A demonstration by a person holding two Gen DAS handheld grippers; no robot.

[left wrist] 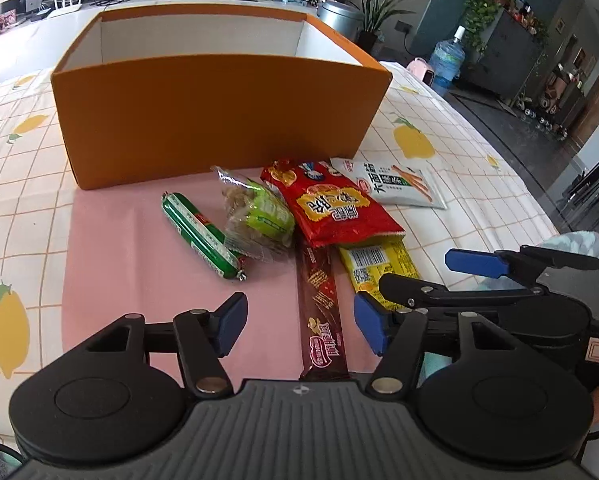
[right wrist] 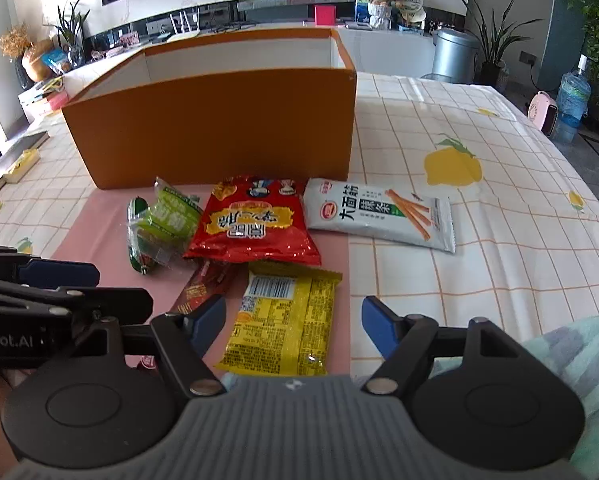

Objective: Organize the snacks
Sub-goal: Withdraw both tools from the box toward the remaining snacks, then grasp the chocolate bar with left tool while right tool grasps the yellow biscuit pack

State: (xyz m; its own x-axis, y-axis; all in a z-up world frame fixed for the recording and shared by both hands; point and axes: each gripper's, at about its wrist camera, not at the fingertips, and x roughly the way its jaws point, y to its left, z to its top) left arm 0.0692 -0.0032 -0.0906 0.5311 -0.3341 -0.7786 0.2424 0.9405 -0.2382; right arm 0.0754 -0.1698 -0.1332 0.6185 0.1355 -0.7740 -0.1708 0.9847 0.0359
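Several snacks lie on a pink mat in front of an open orange box (left wrist: 215, 120) (right wrist: 219, 128): a green sausage (left wrist: 199, 236), a clear and green packet (left wrist: 259, 216), a red bag (left wrist: 327, 208) (right wrist: 251, 224), a white stick-snack pack (left wrist: 391, 184) (right wrist: 379, 216), a yellow packet (right wrist: 283, 316) (left wrist: 379, 266) and a long brown bar (left wrist: 323, 312). My left gripper (left wrist: 301, 328) is open, low over the mat, with the brown bar lying between its blue pads, untouched. My right gripper (right wrist: 293, 322) is open astride the yellow packet; the pads do not press on it.
The two grippers sit side by side, the right one (left wrist: 475, 276) close to the left gripper's right finger. A lemon-print cloth (right wrist: 459, 160) covers the table, whose right edge (left wrist: 519, 168) drops to the floor. The box interior looks white; its floor is hidden.
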